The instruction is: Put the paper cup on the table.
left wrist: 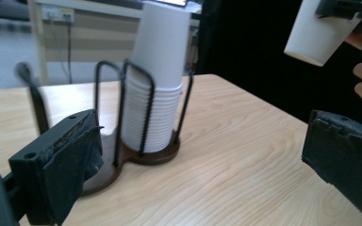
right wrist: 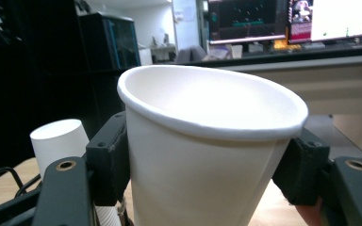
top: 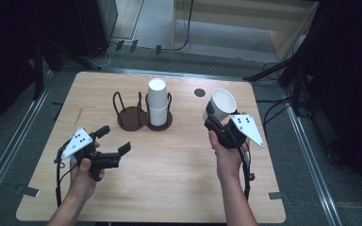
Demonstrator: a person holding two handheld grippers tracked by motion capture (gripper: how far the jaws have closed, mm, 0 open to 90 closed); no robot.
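From the high view, the right gripper (top: 213, 114) is held above the right half of the wooden table (top: 169, 188), its jaws clamped on the sides of a white paper cup (top: 220, 104) whose open mouth tilts up and away from the person. The left gripper (top: 114, 139) hovers over the left half of the table with its jaws spread wide and nothing between them — it points toward the wire cup holder (top: 141, 113). A stack of cups (top: 157, 107) stands bottom-up in the holder's right ring; the left ring is bare.

In the left gripper view, the two black pads sit far apart at the picture's edges, touching nothing. Between them stands the stack of cups (left wrist: 158, 80) inside the cup holder (left wrist: 141, 141), near but clear of the jaws. The held paper cup (left wrist: 318, 30) hangs at upper right, off the table.

In the right gripper view, the jaws press the paper cup (right wrist: 202, 155) from both sides — its wall is dented slightly inward on the right. The stack of cups (right wrist: 59, 141) shows behind on the left.
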